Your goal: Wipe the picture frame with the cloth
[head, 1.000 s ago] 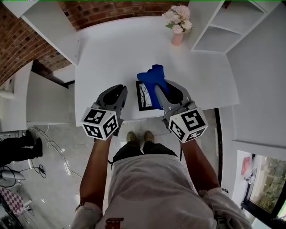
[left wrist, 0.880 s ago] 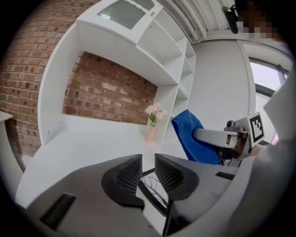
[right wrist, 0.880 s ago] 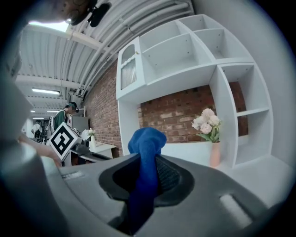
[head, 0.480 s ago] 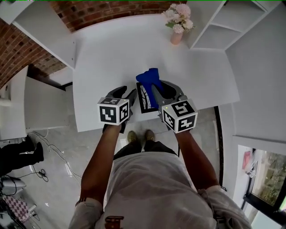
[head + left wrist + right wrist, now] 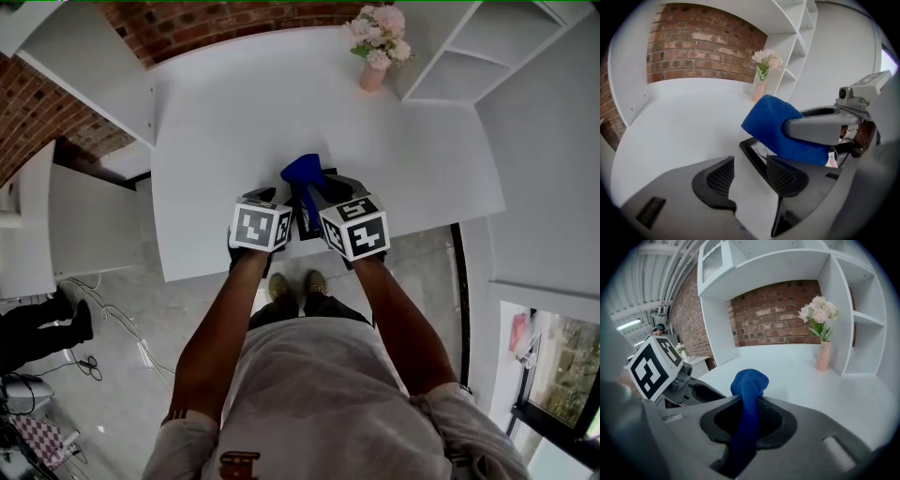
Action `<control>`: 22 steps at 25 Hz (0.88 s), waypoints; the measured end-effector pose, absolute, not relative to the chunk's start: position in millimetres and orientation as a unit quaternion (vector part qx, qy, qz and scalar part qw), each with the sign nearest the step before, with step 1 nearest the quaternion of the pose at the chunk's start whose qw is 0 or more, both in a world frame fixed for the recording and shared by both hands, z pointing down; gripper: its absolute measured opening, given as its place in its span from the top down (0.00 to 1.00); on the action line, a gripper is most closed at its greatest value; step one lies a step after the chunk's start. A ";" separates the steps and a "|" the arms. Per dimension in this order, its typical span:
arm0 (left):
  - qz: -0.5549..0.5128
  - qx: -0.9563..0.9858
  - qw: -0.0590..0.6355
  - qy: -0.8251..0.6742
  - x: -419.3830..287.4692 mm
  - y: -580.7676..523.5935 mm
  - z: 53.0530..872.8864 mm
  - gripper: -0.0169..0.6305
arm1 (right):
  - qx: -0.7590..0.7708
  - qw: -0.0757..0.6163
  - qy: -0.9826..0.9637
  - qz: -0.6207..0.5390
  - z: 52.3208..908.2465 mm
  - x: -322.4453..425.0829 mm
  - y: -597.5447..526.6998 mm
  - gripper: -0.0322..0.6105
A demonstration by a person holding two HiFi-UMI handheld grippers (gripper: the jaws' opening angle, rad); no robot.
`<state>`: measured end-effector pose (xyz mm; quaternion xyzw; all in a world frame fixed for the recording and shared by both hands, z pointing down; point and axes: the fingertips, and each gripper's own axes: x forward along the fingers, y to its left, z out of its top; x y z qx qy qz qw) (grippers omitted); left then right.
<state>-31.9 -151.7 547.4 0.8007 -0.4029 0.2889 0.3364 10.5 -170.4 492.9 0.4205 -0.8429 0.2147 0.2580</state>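
The black picture frame [image 5: 753, 153] lies flat near the front edge of the white table [image 5: 216, 131]. In the head view only a sliver of the frame [image 5: 306, 221] shows between the two marker cubes. My right gripper [image 5: 749, 413] is shut on the blue cloth [image 5: 749, 385], which bulges out past its jaws and hangs over the frame [image 5: 780, 126]. My left gripper [image 5: 749, 174] sits low just left of the frame. Its jaws are opening, with only bare table between them, and the right pad is beside the frame's corner. In the head view the cloth [image 5: 302, 173] pokes out ahead of both grippers.
A pink vase of flowers [image 5: 375, 70] stands at the table's far right, next to a white shelf unit [image 5: 469, 66]. A brick wall [image 5: 693, 47] runs behind. The table's front edge [image 5: 206, 267] is just under my hands. A person's dark legs [image 5: 37, 319] are on the floor at left.
Both grippers have dropped and drawn together over the frame at the table's front. The left jaws have spread apart. The cloth stays in the right gripper.
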 end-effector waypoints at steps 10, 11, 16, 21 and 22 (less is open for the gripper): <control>0.317 0.798 0.329 -0.393 -29.7 -149.8 564.8 0.65 | 0.400 0.331 -0.826 0.219 540.2 -0.9 -173.6 0.83; 0.317 0.798 0.328 -0.393 -29.4 -149.9 565.1 0.65 | 0.399 0.338 -0.825 0.216 544.2 -0.8 -173.1 0.83; 0.317 0.798 0.328 -0.394 -29.7 -150.4 566.3 0.64 | 0.403 0.359 -0.819 0.197 551.2 6.6 -176.7 0.83; 0.314 0.797 0.332 -0.395 -30.9 -150.1 566.5 0.63 | 0.421 0.361 -0.808 0.201 549.4 29.3 -183.1 0.83; 0.314 0.797 0.333 -0.395 -30.8 -150.1 566.7 0.63 | 0.426 0.360 -0.804 0.203 549.6 36.1 -184.0 0.83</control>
